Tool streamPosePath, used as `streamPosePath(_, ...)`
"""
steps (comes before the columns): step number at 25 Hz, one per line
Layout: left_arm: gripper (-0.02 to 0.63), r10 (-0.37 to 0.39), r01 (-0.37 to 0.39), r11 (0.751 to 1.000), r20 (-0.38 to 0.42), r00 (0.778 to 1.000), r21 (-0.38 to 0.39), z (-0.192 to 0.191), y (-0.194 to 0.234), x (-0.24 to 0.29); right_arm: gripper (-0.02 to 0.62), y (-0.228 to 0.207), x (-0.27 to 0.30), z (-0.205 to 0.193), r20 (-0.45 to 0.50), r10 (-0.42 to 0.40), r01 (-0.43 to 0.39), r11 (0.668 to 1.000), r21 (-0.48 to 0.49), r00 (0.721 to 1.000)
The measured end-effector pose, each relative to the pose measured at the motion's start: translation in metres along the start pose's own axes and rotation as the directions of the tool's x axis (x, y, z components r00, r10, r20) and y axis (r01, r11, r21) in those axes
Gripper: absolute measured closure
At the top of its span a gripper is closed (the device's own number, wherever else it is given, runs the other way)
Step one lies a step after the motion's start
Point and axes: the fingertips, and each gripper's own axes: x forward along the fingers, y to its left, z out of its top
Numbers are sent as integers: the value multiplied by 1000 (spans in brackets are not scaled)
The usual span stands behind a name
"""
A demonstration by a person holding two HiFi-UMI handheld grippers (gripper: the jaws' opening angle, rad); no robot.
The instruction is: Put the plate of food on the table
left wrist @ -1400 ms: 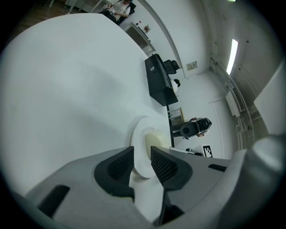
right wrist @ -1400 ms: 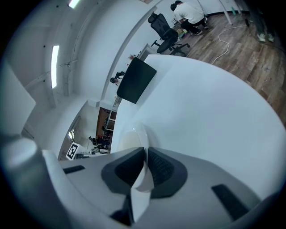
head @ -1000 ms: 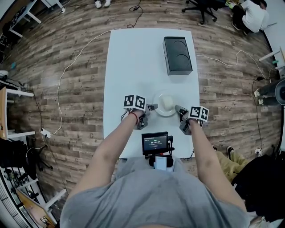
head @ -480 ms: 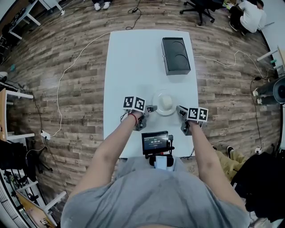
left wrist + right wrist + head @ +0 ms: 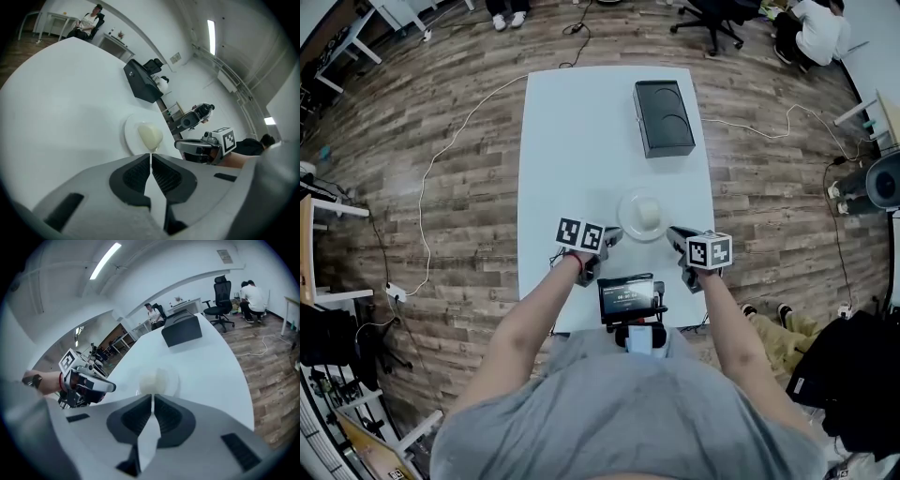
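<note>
Plate (image 5: pixel 625 215) — between left hand-held gripper (image 5: pixel 616 233) and right hand-held gripper (image 5: pixel 671 231), apparently apart

Left gripper (image 5: pixel 151 156) has its grey jaws pressed together with nothing between them, just short of the round white plate (image 5: pixel 129 134) holding a pale cream lump of food (image 5: pixel 150 135). The plate sits on the white table (image 5: pixel 65 93). There's a black rectangular box (image 5: pixel 143 84) toward the table's far edge, and the right gripper (image 5: pixel 180 144) is just beside the plate.
</note>
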Motion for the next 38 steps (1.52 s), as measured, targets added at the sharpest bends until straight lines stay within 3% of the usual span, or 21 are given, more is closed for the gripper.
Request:
streamPosePath(6,586,-40,35,995,53,998,90,0,-16,-7,557,23,-8,1,37,40,-40,999,-16,998)
streamPosePath(19,586,-61,46,972,58,996,229,-27,-31,-31,557,61,-28,-15,74,77,-72,995,-65,994)
streamPosePath(38,586,-124,65,953,186,975,295,-67,-75,-61,556,107,-77,-41,179,145,-132,988,-82,973)
